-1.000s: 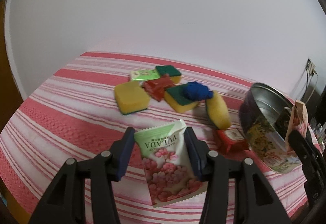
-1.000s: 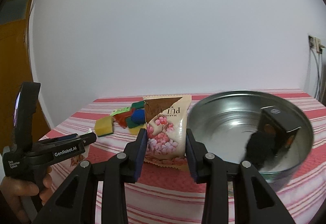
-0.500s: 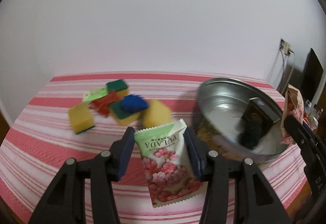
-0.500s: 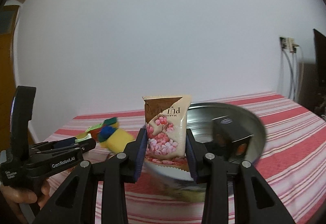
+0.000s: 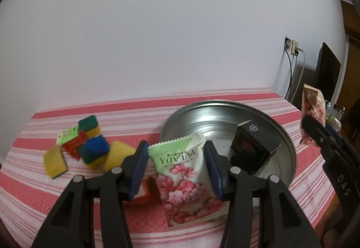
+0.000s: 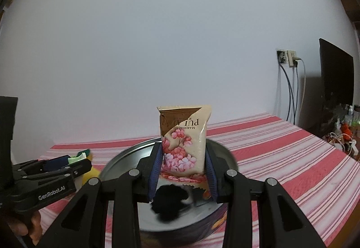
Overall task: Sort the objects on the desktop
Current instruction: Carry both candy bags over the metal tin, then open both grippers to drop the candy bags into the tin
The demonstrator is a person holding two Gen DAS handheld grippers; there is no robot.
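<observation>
Black hand-held gripper (image 5: 175, 167) — blue pads (image 5: 138, 169)

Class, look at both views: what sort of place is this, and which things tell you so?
Probably a room in a home: a table under a red-and-white striped cloth, a wall socket with plugged-in cables, and a dark flat screen beside small bottles.

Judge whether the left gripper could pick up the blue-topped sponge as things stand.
Probably not yet: the left gripper is already shut on a green-topped packet, though nothing stands between it and the blue-topped sponge.
</observation>
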